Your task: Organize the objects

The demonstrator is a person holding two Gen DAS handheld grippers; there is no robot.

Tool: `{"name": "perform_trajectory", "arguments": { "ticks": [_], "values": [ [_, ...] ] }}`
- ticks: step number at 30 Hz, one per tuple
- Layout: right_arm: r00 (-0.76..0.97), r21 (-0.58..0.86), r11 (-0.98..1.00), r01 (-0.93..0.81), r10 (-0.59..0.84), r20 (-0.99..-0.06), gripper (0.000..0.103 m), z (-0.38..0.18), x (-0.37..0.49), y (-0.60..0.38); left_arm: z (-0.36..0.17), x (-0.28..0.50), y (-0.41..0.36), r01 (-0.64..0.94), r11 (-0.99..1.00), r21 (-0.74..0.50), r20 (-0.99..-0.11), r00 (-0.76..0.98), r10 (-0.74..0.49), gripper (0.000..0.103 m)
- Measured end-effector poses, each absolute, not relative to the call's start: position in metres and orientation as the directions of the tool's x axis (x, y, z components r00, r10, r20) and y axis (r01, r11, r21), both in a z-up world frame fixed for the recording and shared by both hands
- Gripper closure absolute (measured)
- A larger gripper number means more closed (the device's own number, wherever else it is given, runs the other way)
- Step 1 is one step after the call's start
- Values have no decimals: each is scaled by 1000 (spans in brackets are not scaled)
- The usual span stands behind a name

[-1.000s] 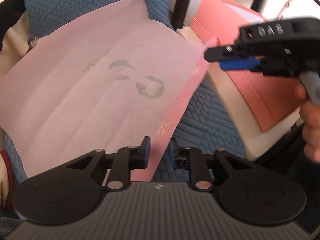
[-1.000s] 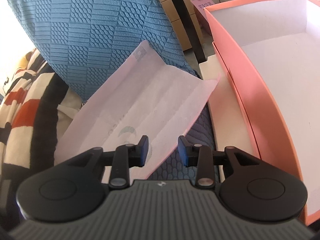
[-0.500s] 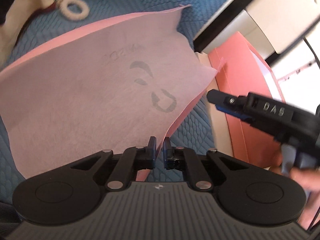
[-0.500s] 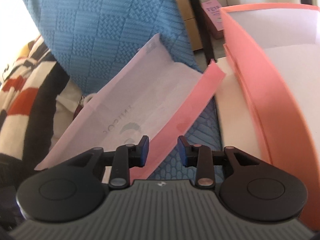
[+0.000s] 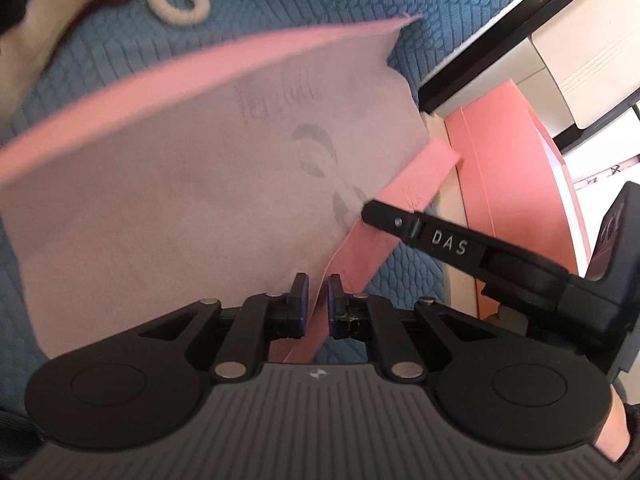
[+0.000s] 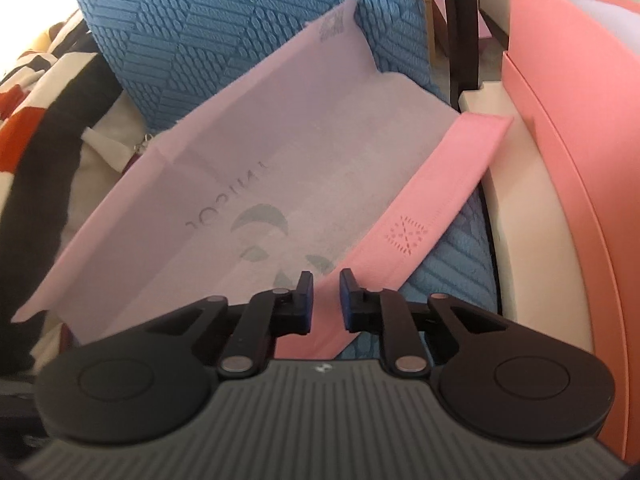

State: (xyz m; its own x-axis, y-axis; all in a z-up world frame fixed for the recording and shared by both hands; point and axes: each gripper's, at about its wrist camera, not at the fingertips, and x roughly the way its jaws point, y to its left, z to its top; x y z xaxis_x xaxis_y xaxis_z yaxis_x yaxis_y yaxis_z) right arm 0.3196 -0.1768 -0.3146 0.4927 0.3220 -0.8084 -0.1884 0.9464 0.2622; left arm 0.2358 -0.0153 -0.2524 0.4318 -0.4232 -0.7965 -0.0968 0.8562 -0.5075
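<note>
A pale pink fabric bag with a grey logo lies spread on a blue textured cover. My left gripper is shut on the bag's near edge, where the cloth runs up between the pads. In the right wrist view the same bag stretches away, with its darker pink hem on the right. My right gripper straddles that hem and its jaws are closing, with a gap still showing beside the cloth. The left wrist view shows the right gripper's finger reaching onto the hem.
A coral cardboard box stands open on the right, on a cream ledge. A blue cushion leans behind the bag. Striped cloth lies at the left. A white ring rests on the cover at the far side.
My left gripper closed on the bag's edge and rolled. The right gripper came down from near the box to the bag's hem, its jaws narrowing. The hem has folded over, showing darker pink.
</note>
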Motion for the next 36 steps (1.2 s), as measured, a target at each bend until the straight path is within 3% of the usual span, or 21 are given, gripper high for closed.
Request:
{"name": "perform_trajectory", "arguments": {
  "ticks": [5,11,18,24,28,31,36],
  "values": [
    [487,274,943,-187,331,-808,89,-316,320,-179,-228,224,-17,-36,897,-441,-782,506,-365,91],
    [483,297,939,-173,343,-806,89,-317,322,-181,-219,220,-22,15,881,-473,-738,539,-406,92],
    [473,337,929,-152,368,-800,89,-319,325,-188,-240,230,-40,12,917,-399,-806,472,-357,92],
    [497,288,946,-147,322,-805,86,-314,328,-190,-251,230,-43,9,937,-348,-840,440,-316,92],
    [522,278,956,-95,286,-804,76,-311,335,-202,-252,229,-41,8,937,-349,-840,440,-317,92],
    [547,253,966,-50,239,-802,59,-309,340,-211,-251,229,-41,4,936,-352,-840,440,-318,92],
    [546,304,952,23,243,-802,57,-311,344,-227,-250,230,-39,-12,930,-368,-838,437,-326,92]
  ]
}}
